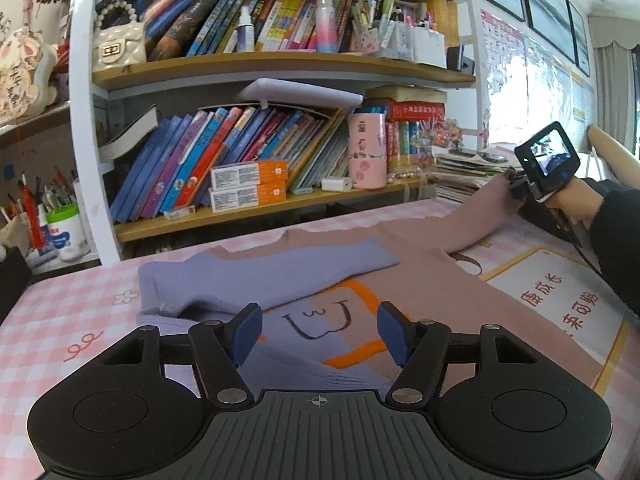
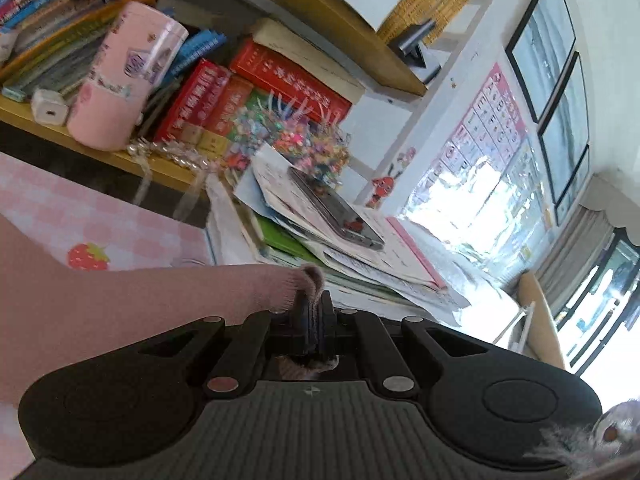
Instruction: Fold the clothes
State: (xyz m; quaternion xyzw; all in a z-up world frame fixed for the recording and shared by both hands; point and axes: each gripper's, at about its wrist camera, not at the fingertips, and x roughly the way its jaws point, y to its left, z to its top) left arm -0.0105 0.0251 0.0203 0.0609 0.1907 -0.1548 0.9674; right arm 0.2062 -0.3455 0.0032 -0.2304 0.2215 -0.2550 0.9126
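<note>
Sweater (image 1: 432, 280) lying flat on table (image 1: 60, 320), soft, light, floppy knit. Right gripper (image 2: 316, 320) pinching pink cuff (image 2: 308, 280), best hold. Left gripper (image 1: 320, 332) hovering wide, gripping nothing.

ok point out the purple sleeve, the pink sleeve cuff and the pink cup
purple sleeve (image 1: 260, 270), left wrist view, middle of the folded-over sleeve
pink sleeve cuff (image 2: 310, 280), right wrist view, cuff edge above the fingers
pink cup (image 1: 367, 151), left wrist view, its side
</note>
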